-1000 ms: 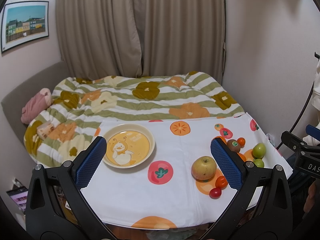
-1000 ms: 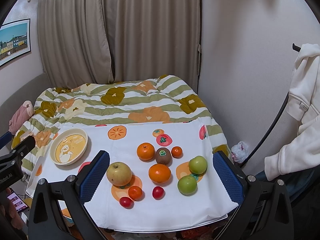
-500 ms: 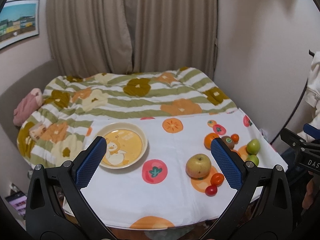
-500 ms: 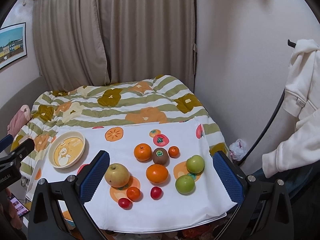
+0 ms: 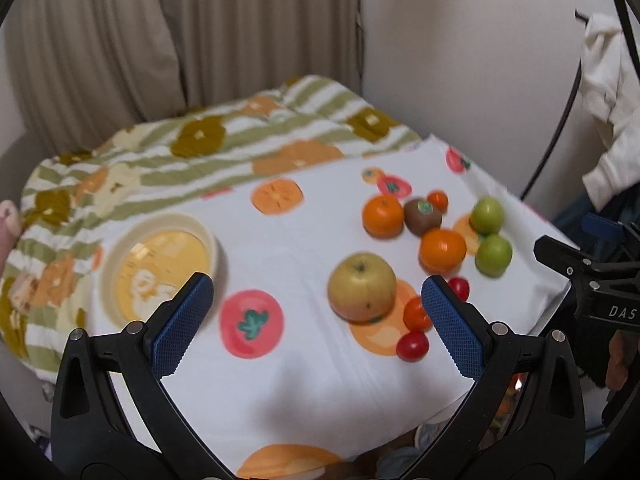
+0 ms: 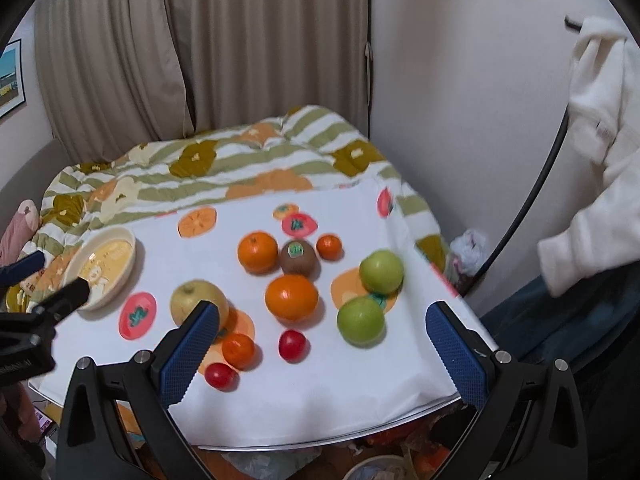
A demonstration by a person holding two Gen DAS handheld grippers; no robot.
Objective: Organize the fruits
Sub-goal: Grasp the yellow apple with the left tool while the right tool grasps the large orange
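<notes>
Hovering over the fruit, both grippers wide open and empty.

Motion blur softens the left wrist view, and the left gripper has its right pad covering part of a cherry tomato; its jaws are spread wide, touching nothing. Over on the right gripper, jaws equally wide apart and empty, the left pad cuts off the yellow apple. Oranges, a kiwi and two green apples sit clustered on the table's white cloth, well apart from the duck bowl at the left.
</notes>
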